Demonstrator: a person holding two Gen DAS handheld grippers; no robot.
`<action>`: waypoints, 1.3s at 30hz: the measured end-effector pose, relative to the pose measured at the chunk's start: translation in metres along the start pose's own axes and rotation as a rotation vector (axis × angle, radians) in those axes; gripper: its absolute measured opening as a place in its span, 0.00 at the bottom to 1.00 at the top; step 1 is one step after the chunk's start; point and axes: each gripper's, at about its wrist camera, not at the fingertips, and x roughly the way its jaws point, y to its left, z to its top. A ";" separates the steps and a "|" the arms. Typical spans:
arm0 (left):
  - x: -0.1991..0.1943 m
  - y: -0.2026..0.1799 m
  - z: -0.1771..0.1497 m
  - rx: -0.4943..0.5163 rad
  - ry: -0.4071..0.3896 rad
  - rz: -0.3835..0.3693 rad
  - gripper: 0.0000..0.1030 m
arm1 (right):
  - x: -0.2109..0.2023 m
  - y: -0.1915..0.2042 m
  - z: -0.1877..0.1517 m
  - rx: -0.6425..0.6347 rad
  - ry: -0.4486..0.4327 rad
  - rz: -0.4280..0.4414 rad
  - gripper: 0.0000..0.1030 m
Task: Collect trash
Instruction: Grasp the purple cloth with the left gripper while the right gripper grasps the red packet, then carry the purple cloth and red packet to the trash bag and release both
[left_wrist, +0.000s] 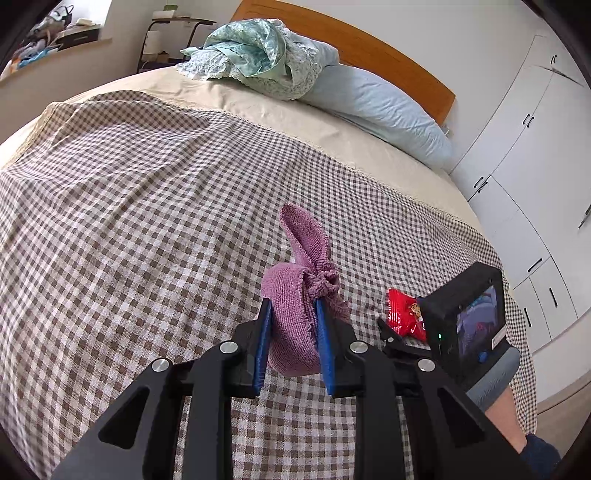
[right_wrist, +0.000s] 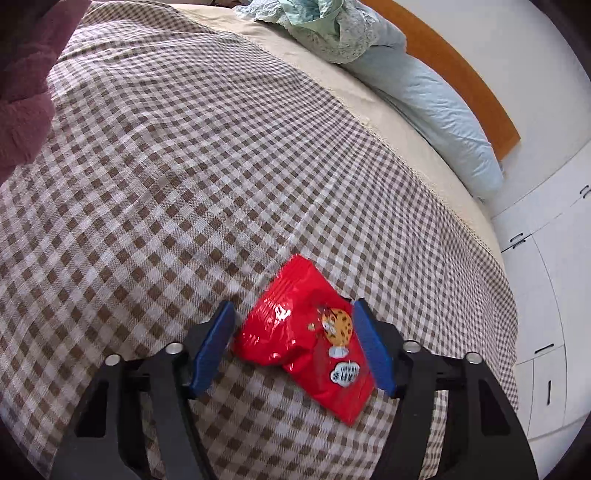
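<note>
1 red snack wrapper (right_wrist: 308, 339) lies on the checked bedspread (right_wrist: 184, 177) near the bed's right edge, between the spread fingers of the right gripper (right_wrist: 293, 345). The left gripper (left_wrist: 291, 332) is clamped on 1 purple towel (left_wrist: 299, 295). 2 pillows (left_wrist: 373, 107) lie well apart; bare bedspread lies between.

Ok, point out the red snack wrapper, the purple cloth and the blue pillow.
red snack wrapper (right_wrist: 295, 325), right wrist view, its crinkled middle.
purple cloth (left_wrist: 291, 325), left wrist view, the fold between the fingers.
blue pillow (left_wrist: 380, 107), left wrist view, its middle.

A home bedroom: bed (left_wrist: 184, 166), pillow (left_wrist: 376, 107), white wardrobe (left_wrist: 524, 155)
</note>
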 end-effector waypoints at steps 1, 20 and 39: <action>0.003 0.001 0.001 0.004 -0.002 0.006 0.20 | 0.005 -0.010 0.001 0.060 0.039 0.047 0.33; -0.080 -0.081 -0.035 0.147 -0.039 -0.173 0.20 | -0.283 -0.136 -0.166 0.594 -0.272 0.366 0.07; -0.196 -0.269 -0.253 0.575 0.190 -0.392 0.20 | -0.357 -0.126 -0.493 0.906 -0.233 0.334 0.07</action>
